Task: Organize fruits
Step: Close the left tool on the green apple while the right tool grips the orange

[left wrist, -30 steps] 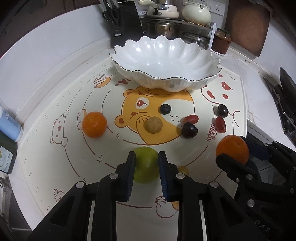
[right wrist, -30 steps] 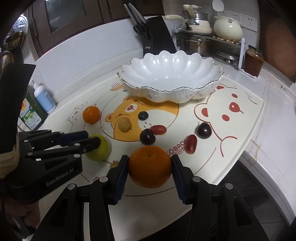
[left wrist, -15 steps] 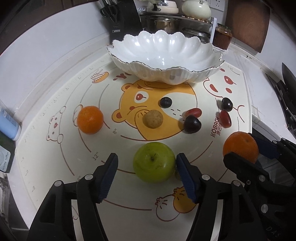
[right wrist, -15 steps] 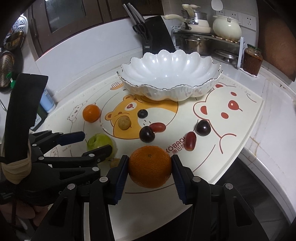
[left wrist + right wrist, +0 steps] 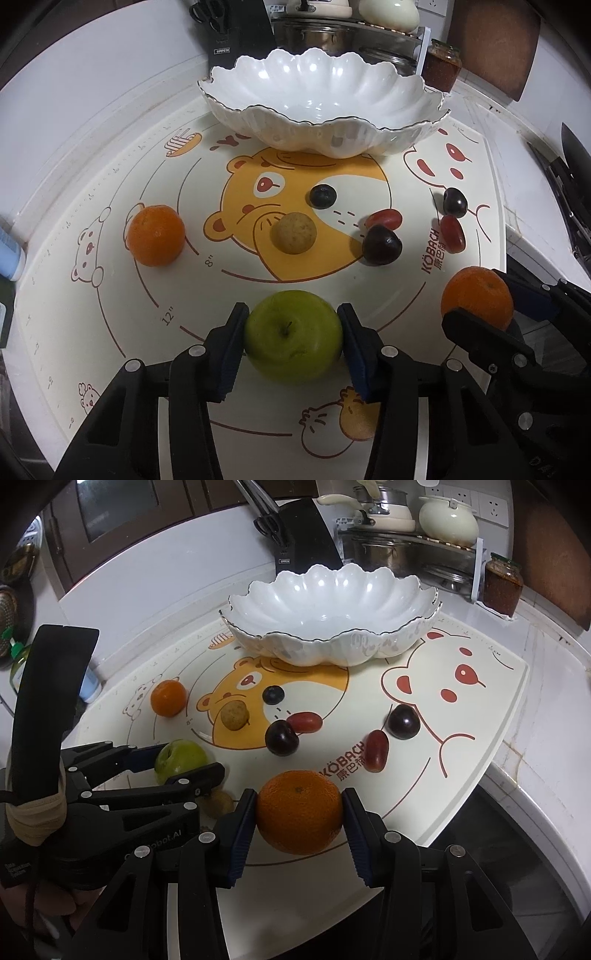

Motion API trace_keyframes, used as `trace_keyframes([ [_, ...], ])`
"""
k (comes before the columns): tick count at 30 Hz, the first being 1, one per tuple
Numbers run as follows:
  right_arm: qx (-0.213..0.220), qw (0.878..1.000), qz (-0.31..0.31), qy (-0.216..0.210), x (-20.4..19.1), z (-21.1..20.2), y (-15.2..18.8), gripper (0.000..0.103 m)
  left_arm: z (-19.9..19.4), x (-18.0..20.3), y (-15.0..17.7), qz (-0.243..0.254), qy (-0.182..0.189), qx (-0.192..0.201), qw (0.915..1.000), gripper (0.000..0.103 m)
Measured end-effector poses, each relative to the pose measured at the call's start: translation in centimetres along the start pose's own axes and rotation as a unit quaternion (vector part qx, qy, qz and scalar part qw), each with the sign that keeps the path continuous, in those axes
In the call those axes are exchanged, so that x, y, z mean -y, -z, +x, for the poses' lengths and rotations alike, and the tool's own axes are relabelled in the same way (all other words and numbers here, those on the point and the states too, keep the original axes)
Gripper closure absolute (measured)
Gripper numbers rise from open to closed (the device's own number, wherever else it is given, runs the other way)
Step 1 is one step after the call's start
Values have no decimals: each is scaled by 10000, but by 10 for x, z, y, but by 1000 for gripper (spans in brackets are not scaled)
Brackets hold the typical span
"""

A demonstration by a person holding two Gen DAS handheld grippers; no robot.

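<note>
knife block (image 5: 299, 531) with scissors: behind the mat (image 5: 480, 716), far-left | steel pots on rack (image 5: 406, 557): behind the mat | cream lidded pot (image 5: 448, 520): atop rack | red-filled jar (image 5: 502, 585): off the mat's far-right corner | blue-capped bottle (image 5: 11, 254): left of the mat

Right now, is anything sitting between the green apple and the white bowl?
Yes. On the mat, the tan round fruit and a dark grape lie between the green apple and the white bowl. Carried above them, nothing visible blocks it.
</note>
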State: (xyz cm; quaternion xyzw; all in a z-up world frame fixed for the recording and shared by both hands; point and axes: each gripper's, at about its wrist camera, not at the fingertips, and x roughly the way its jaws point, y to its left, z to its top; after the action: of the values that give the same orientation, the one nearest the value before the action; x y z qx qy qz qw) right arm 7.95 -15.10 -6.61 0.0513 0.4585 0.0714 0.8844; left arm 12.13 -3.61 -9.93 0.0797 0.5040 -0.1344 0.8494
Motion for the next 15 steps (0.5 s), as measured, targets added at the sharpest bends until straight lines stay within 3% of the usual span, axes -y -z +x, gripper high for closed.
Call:
trace_keyframes([
  [15, 265, 9996, 0, 44, 2, -17, -10, 56, -29, 2, -10, 28, -44, 345, 9994, 55],
])
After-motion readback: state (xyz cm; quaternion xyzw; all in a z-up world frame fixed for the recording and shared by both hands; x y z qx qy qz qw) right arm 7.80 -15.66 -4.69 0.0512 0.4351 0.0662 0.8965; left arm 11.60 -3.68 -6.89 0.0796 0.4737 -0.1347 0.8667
